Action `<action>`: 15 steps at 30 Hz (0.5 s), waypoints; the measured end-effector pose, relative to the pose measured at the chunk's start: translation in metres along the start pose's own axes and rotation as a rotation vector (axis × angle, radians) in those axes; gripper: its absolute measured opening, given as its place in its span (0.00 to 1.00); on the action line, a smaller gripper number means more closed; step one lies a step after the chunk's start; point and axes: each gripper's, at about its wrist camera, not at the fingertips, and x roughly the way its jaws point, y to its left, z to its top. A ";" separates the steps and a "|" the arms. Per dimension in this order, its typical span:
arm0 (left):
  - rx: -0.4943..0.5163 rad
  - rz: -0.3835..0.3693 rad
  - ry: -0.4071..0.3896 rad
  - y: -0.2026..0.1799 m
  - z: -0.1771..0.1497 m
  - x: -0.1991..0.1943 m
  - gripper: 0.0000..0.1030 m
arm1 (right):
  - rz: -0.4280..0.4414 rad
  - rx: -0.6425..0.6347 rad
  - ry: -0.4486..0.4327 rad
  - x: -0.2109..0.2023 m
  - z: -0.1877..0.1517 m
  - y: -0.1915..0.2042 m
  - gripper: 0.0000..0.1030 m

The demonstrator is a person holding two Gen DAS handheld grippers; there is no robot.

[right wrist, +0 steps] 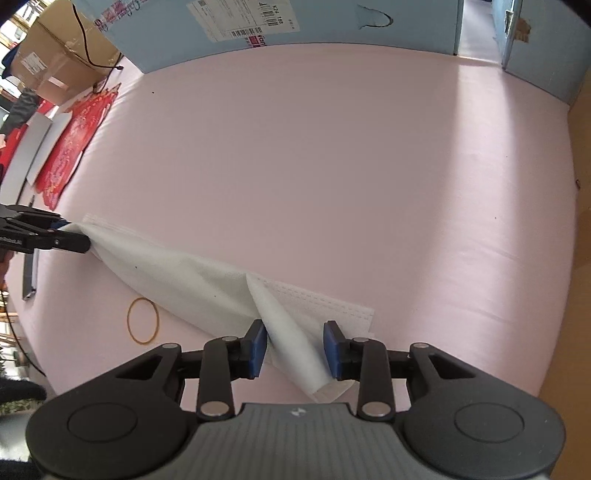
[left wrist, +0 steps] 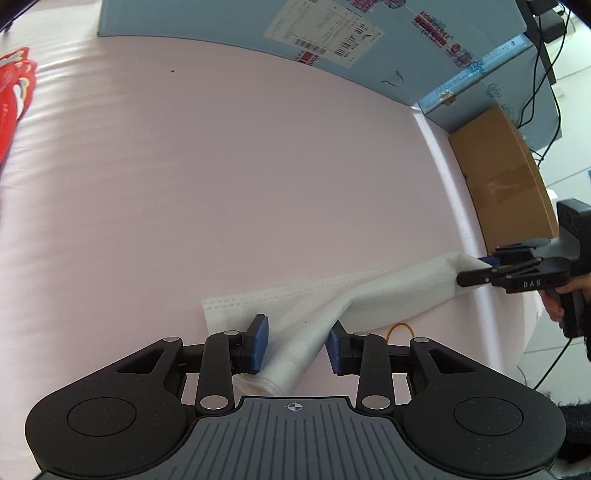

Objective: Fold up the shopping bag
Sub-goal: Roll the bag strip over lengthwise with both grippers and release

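Observation:
A white non-woven shopping bag (left wrist: 332,310) lies folded into a long strip on the pink surface (left wrist: 221,184). In both wrist views each gripper's blue pads stand apart, with a bag end lying between them. My left gripper (left wrist: 297,343) is open around the left end of the bag. My right gripper (right wrist: 294,345) is open around the right end of the bag (right wrist: 207,280). The right gripper (left wrist: 480,271) appears at the far right of the left wrist view, at the bag's lifted corner. The left gripper (right wrist: 74,236) appears at the left edge of the right wrist view.
A yellow rubber band (right wrist: 143,320) lies on the surface in front of the bag. Blue cardboard boxes (left wrist: 258,33) stand along the back edge and a brown box (left wrist: 506,173) at the right. Red printed items (right wrist: 74,147) lie at the left, with cables nearby.

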 end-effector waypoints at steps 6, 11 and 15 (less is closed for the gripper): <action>-0.061 0.105 -0.046 0.014 -0.004 -0.008 0.33 | -0.057 0.060 -0.032 0.000 -0.008 -0.002 0.34; -0.050 0.157 -0.064 0.017 -0.009 -0.015 0.35 | -0.083 0.057 -0.034 0.004 -0.008 0.000 0.33; 0.100 0.424 -0.128 -0.019 -0.015 -0.025 0.49 | -0.109 0.026 -0.030 0.007 -0.006 0.006 0.33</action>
